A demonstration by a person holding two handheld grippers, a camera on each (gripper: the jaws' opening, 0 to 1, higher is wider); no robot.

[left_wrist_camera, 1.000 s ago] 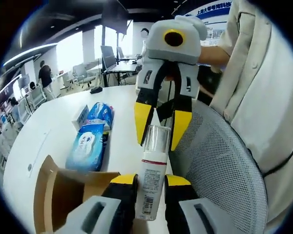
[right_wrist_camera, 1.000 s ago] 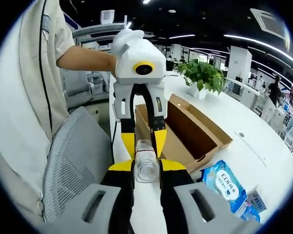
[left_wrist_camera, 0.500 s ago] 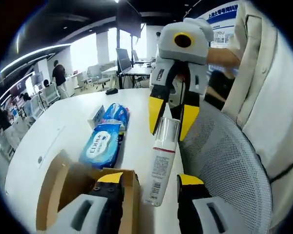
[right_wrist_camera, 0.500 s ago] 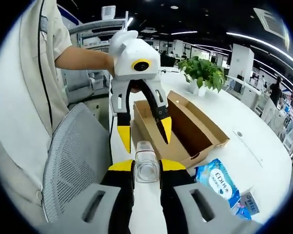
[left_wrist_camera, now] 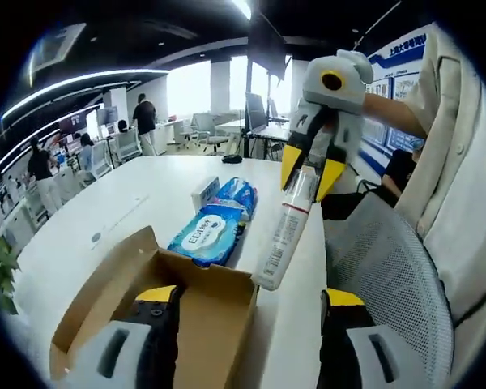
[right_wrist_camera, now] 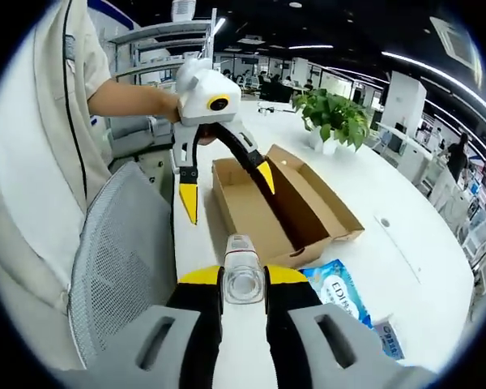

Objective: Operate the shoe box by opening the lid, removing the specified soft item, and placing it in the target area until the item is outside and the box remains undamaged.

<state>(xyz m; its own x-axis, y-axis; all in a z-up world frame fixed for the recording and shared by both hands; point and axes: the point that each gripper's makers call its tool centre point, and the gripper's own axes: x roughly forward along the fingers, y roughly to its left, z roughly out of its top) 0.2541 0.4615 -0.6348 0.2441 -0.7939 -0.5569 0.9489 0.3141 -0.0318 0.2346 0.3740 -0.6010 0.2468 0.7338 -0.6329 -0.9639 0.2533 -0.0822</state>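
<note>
We judge the item already out of the open shoe box [right_wrist_camera: 275,207]; the next move calls for setting it down on the bench [left_wrist_camera: 138,203]. Our right gripper [right_wrist_camera: 243,279] fingers are closed on the white bottle [left_wrist_camera: 285,231], which hangs in the air above the bench edge. Farther off, the left gripper [right_wrist_camera: 225,186] fingers are spread wide and empty, above the box.
</note>
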